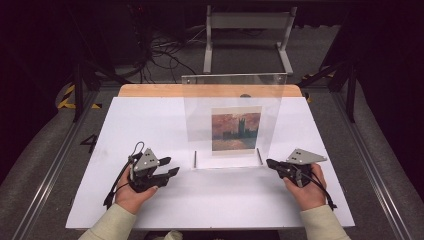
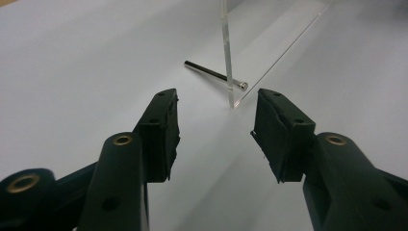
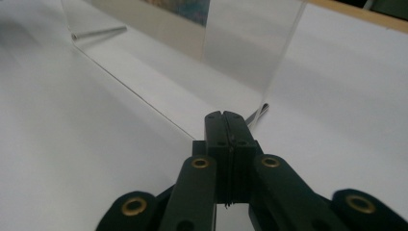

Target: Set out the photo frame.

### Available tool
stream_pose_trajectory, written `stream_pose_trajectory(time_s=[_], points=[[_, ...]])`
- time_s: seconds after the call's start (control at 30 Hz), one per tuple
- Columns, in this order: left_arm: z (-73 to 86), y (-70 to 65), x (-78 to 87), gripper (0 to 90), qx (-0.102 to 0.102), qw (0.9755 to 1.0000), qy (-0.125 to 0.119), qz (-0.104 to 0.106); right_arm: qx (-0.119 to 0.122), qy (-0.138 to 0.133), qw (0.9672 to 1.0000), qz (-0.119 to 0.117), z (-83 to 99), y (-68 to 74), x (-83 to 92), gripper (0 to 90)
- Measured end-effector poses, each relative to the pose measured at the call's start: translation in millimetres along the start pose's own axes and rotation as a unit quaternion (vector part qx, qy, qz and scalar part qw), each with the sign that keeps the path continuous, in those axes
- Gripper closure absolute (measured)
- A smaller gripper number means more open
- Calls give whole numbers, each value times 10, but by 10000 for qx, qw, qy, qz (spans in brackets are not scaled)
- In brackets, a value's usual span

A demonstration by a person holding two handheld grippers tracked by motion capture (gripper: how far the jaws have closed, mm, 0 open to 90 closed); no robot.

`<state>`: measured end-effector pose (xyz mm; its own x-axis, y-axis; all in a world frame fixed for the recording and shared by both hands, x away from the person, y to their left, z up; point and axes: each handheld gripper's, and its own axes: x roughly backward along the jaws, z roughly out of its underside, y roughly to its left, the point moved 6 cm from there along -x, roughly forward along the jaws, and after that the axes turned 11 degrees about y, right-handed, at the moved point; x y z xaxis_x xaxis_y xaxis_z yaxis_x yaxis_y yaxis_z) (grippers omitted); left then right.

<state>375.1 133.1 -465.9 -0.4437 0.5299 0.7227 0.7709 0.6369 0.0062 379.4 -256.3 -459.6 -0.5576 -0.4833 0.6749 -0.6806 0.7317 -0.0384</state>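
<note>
Left gripper (image 2: 216, 130) open, empty, facing the acrylic stand (image 1: 232, 100); right gripper (image 3: 225, 118) closed, seemingly just short of it.

My left gripper (image 1: 172, 166) and right gripper (image 1: 270, 163) are black throughout, each topped by a grey three-cornered plate dotted with small screws. A black cable loops off the back of each. Close up, the jaws carry flat black pads with ragged edges, small screw holes along the arms and brass-coloured rings at the pivots. Both sleeves (image 1: 111, 223) are a pale cream knit.
</note>
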Motion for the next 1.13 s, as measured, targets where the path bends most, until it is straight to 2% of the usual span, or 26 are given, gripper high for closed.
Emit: stream_pose_trajectory(time_s=[0.07, 0.23, 0.27, 0.47, 0.6, 0.73, 0.8, 0.83, 0.97, 1.07, 1.13], points=[[32, 13, 41, 483, 36, 10000, 11, -81, -95, -152, 9998, 35, -5, -19, 120, 779], [178, 114, 164, 435, 337, 9993, -58, -131, -279, -211, 9993, 98, 87, -103, 301, 599], [178, 114, 164, 430, 337, 9993, -58, -131, -279, -211, 9993, 98, 87, -103, 301, 599], [339, 237, 296, 381, 488, 9981, -92, -356, -661, -377, 9967, 276, 283, -219, 424, 369], [468, 306, 302, 316, 582, 9977, -43, -357, -841, -504, 9946, 344, 448, -310, 488, 325], [554, 385, 234, 282, 678, 9971, 35, -336, -963, -339, 9934, 519, 651, -426, 489, 311], [570, 407, 185, 275, 640, 9973, 51, -369, -994, -267, 9930, 577, 722, -466, 474, 306], [567, 404, 168, 273, 658, 9973, 12, -323, -1015, -240, 9927, 601, 744, -477, 467, 306], [553, 423, 152, 262, 677, 9972, -171, -272, -934, -299, 9933, 604, 721, -457, 445, 295], [548, 421, 150, 252, 752, 9966, -208, -253, -832, -315, 9944, 570, 691, -416, 425, 293], [544, 427, 148, 252, 702, 9969, -220, -281, -822, -327, 9945, 561, 683, -408, 422, 292]])
